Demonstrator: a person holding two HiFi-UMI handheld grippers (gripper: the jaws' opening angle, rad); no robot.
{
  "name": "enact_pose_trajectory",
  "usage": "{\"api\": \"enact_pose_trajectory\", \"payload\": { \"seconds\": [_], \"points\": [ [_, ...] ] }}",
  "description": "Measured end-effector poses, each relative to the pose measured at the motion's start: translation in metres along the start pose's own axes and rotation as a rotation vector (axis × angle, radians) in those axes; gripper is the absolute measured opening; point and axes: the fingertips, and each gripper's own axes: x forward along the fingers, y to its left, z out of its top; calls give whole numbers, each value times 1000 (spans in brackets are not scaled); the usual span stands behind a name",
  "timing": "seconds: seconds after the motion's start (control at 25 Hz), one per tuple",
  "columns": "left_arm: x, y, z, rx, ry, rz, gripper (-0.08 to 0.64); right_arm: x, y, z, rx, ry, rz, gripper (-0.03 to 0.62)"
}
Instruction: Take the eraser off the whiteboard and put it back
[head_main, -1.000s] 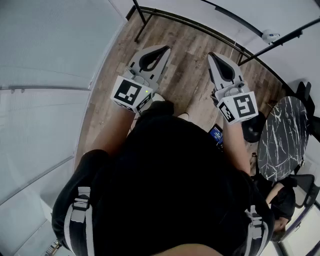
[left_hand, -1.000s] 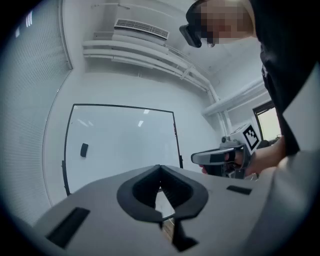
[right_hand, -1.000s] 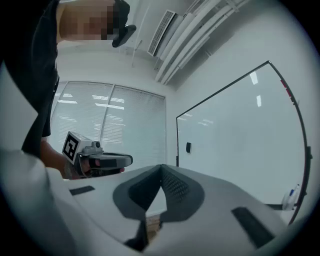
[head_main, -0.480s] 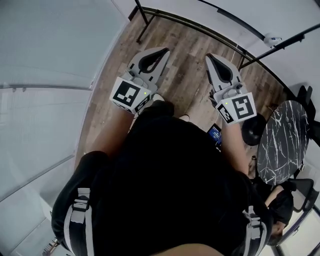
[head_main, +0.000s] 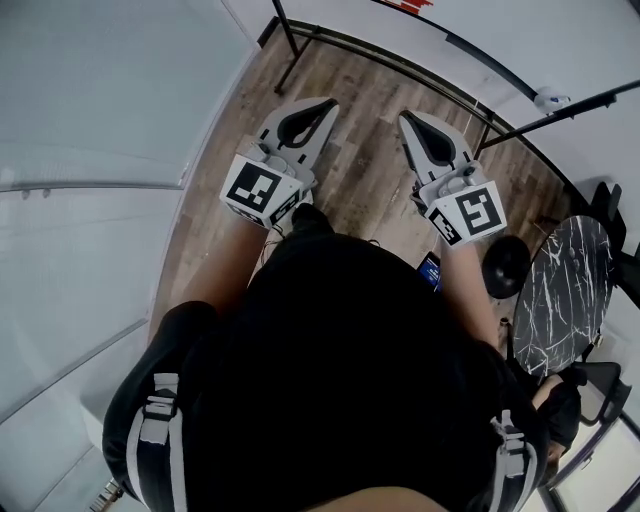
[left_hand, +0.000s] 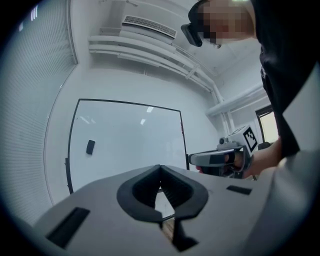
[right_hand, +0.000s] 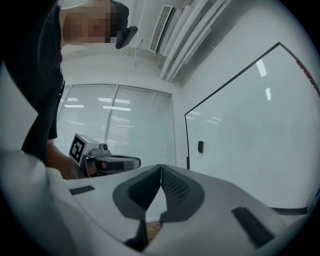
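**Facing the whiteboard, both grippers empty**

You hold your left gripper (left_hand: 160, 169) and right gripper (right_hand: 161, 167) level, each with its jaws pressed together and nothing between them. The eraser (left_hand: 90, 147), a small dark upright block with rounded corners, sits on the whiteboard (left_hand: 130, 150) near its left edge, well apart from both grippers.

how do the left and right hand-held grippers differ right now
In the head view, the left hand-held gripper angles toward the right and the right hand-held gripper angles toward the left, so their tips converge. The left one faces the whiteboard almost squarely, with the eraser to the left of its jaws. The right one sees the board obliquely, off to its right. Shared: both have their jaws together, hold nothing and are away from the eraser.
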Motion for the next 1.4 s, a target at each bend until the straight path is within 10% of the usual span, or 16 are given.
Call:
{"api": "enact_pose_trajectory", "payload": {
  "seconds": [0.84,1.4],
  "points": [
    [-11,259,7,-25,-38,1,3,248,-7,4,-1,71,-69,3],
    [19,337,-3,-41,-32,15,3,314,-37,-7,11,98,-113,3]
  ]
}}
